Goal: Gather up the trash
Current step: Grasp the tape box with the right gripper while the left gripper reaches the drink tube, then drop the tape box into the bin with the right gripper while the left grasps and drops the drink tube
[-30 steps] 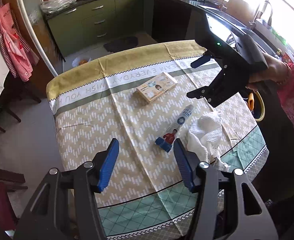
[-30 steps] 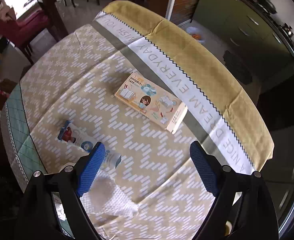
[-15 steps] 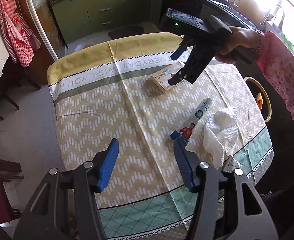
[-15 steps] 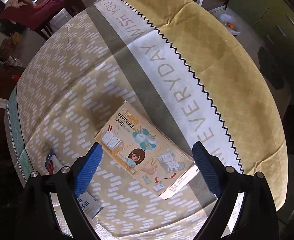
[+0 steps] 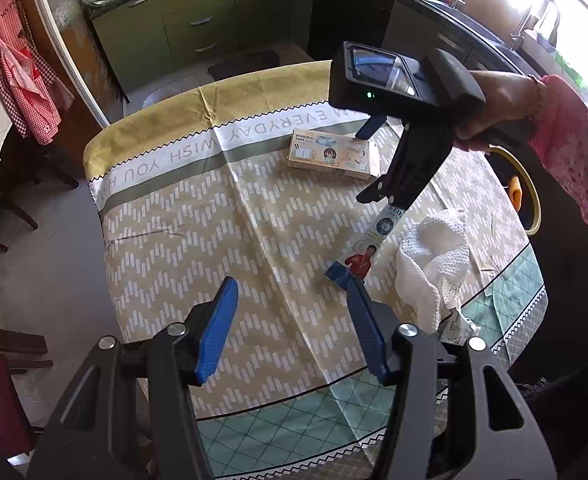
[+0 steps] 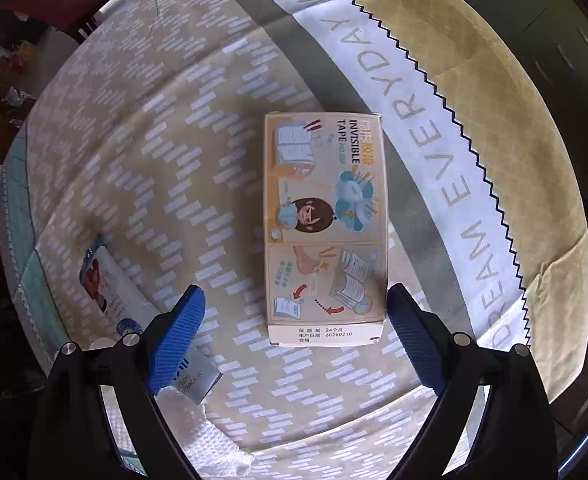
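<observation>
The right gripper (image 6: 296, 334) hangs low over the invisible-tape box (image 6: 326, 228), its blue fingers (image 6: 177, 340) spread wider than the box and touching nothing. The box lies flat on the patterned tablecloth (image 6: 197, 160), near the white lettered band; in the right wrist view its long axis runs straight away from the gripper, the short dated end nearest. The left gripper (image 5: 294, 326) hovers above the tablecloth's near edge, its tongs apart and empty. A flattened tube (image 5: 364, 246) lies beside a white cloth (image 5: 434, 256), apparently touching it.
</observation>
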Demonstrator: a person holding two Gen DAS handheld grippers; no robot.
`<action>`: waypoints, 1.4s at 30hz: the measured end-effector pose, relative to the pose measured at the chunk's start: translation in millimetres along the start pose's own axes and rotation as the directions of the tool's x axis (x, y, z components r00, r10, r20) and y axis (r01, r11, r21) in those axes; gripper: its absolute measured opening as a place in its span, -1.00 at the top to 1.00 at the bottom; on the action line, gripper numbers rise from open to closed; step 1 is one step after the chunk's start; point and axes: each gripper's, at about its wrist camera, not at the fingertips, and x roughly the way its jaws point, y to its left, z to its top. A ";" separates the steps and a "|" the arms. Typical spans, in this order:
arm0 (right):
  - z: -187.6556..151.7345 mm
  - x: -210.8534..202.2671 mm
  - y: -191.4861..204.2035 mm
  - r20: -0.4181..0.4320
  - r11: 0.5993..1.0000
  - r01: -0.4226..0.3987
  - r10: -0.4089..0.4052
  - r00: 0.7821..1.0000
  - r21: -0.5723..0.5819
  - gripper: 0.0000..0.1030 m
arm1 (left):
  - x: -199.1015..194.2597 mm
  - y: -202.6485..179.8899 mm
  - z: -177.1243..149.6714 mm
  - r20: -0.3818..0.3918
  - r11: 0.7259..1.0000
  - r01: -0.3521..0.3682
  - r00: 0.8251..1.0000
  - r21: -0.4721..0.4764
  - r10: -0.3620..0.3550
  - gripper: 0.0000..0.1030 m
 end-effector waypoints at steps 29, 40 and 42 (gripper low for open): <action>-180.5 -97.0 -30.1 0.251 0.826 -0.093 -0.061 0.966 0.555 -0.12 | 102.5 -77.0 50.8 -0.071 0.923 0.153 0.988 0.352 -0.136 0.14; -336.4 -98.4 -7.3 0.313 0.693 -0.158 -0.102 0.944 0.703 -0.12 | 138.8 -91.3 51.6 -0.136 0.892 0.174 0.982 0.417 -0.129 0.47; -349.5 -94.0 -5.9 0.318 0.678 -0.169 -0.100 0.943 0.715 -0.13 | 142.2 -91.0 51.2 -0.138 0.895 0.173 0.982 0.412 -0.127 0.58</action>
